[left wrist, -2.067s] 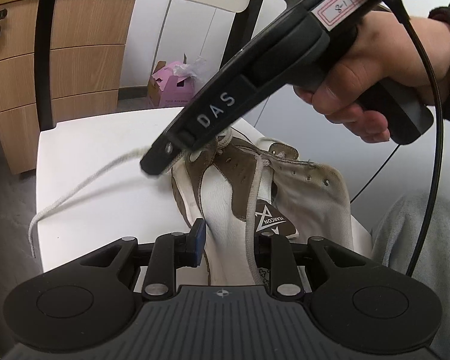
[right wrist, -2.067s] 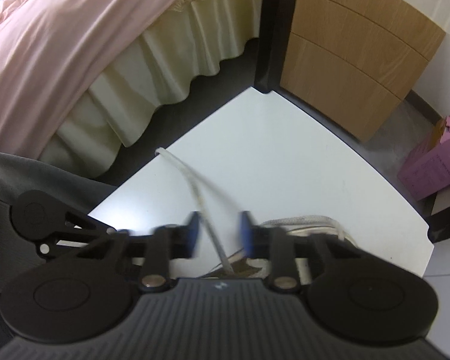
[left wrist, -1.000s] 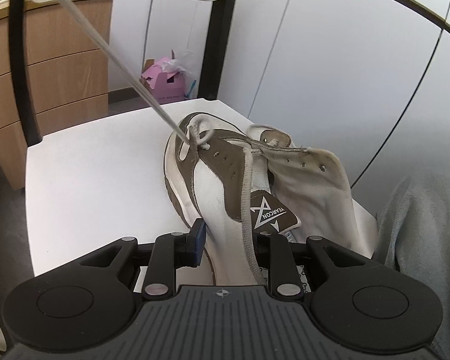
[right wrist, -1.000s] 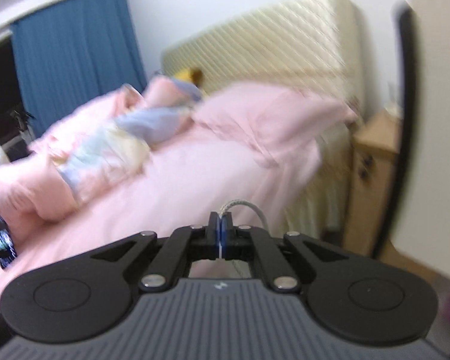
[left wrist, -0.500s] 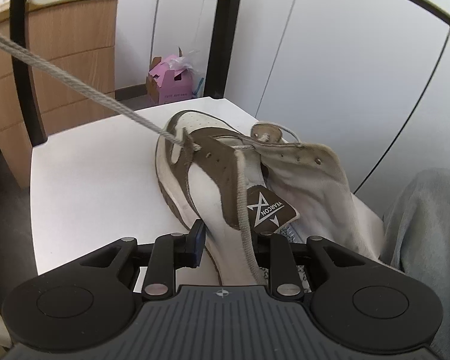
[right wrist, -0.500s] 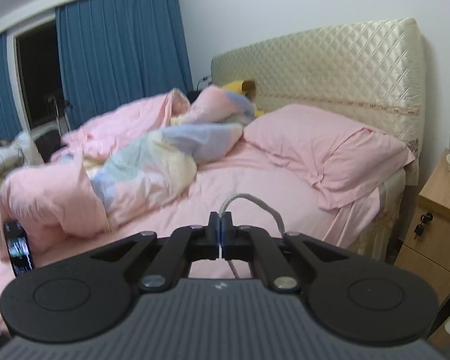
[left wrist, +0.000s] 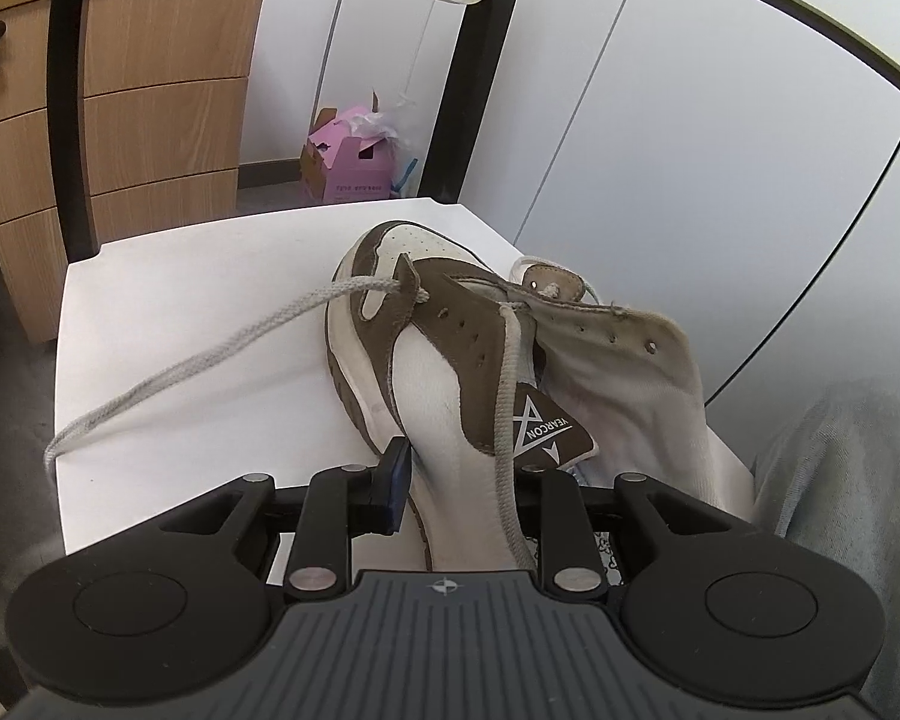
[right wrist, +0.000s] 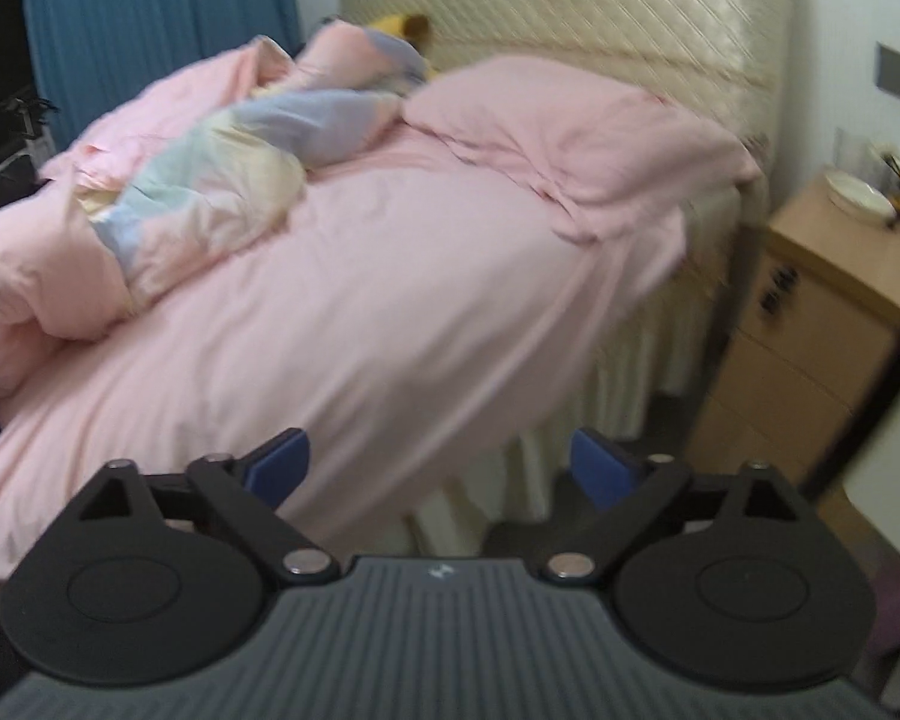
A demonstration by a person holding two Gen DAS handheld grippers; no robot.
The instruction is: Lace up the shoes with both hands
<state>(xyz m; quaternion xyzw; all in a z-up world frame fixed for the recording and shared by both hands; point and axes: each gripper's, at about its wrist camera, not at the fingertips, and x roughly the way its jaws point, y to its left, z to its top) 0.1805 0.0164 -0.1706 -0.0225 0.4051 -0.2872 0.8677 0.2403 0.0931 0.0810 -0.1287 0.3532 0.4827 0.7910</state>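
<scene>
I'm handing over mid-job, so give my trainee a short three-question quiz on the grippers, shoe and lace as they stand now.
1. True or false: the right gripper holds the lace.
2. What is the left gripper clamped on? A) chair B) shoe C) box
3. Where does the lace's free end lie?

Key
1. False: it is open and empty, facing the bed.
2. B
3. On the white chair seat, left of the shoe.
</scene>
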